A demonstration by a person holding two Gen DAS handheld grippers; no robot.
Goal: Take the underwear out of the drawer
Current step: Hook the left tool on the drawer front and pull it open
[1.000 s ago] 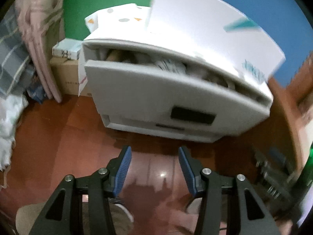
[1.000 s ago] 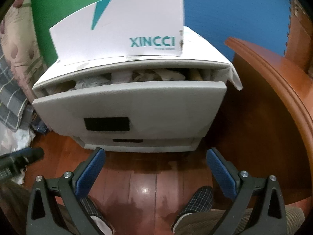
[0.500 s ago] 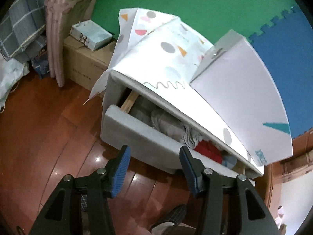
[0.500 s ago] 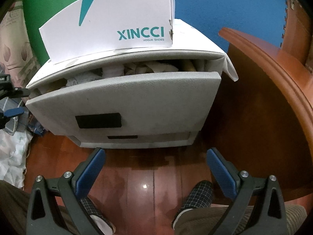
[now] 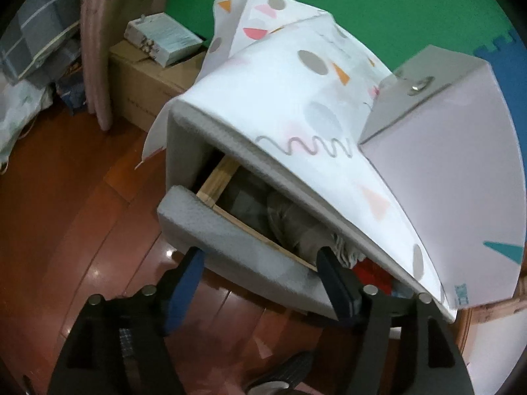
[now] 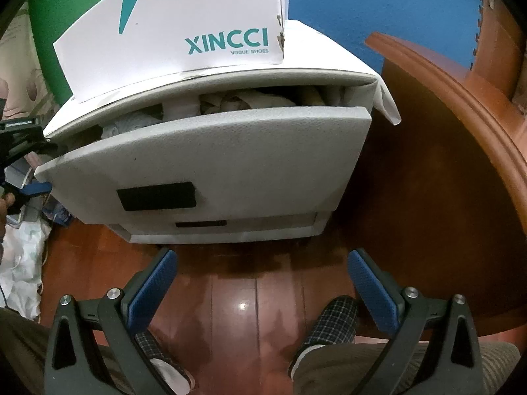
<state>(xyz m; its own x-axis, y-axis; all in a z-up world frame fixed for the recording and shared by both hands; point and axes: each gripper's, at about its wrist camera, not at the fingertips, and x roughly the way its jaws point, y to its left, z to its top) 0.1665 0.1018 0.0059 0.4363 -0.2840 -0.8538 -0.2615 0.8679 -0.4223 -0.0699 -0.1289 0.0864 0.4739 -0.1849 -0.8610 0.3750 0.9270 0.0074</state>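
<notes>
Two boxes (image 5: 154, 38) sit left of the half-open drawer (image 5: 230, 237).

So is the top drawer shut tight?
No, the top drawer is pulled partway out, and crumpled clothes show in the gap above its front.
</notes>
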